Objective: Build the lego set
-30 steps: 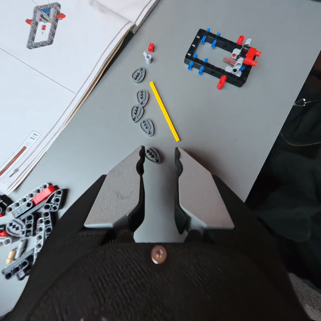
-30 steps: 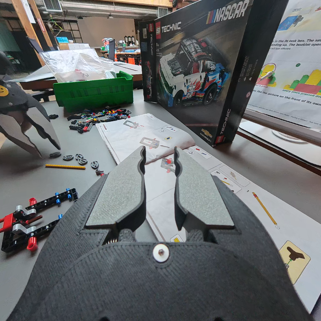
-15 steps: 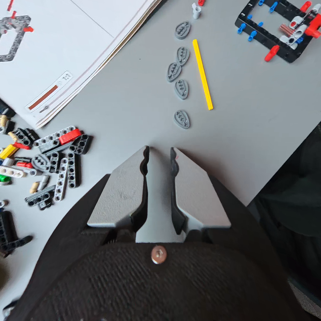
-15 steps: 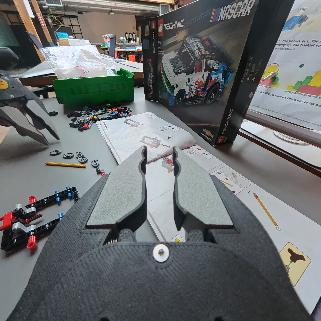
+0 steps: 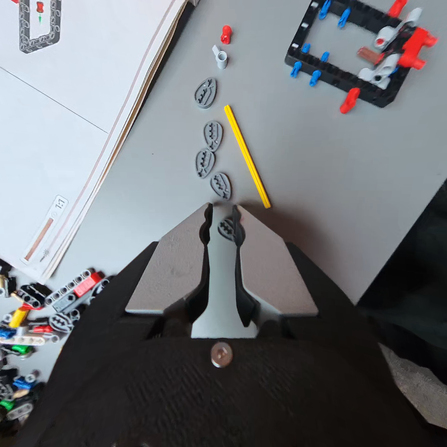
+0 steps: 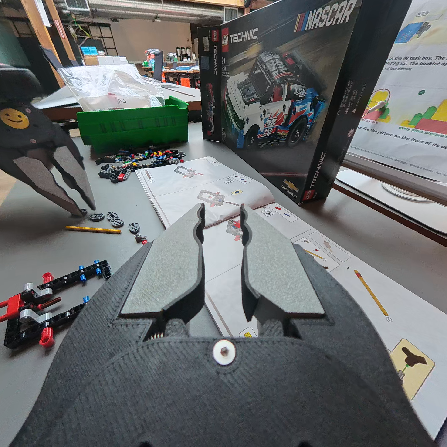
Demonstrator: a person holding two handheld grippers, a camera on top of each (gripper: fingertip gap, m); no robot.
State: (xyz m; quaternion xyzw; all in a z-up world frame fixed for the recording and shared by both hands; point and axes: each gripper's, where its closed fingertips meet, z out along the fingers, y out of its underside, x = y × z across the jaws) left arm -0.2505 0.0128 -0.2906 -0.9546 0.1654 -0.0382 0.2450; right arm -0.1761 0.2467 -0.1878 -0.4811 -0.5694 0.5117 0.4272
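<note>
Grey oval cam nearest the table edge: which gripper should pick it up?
Left. The left gripper is down at the table with its open fingers around the nearest grey oval cam. The right gripper is open above the instruction booklet, well away from it.

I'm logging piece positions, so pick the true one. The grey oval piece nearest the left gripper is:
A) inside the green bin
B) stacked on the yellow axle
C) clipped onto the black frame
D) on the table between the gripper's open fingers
D: the grey oval piece lies flat on the table in the gap of the left gripper, whose fingers stand apart around it.
</note>
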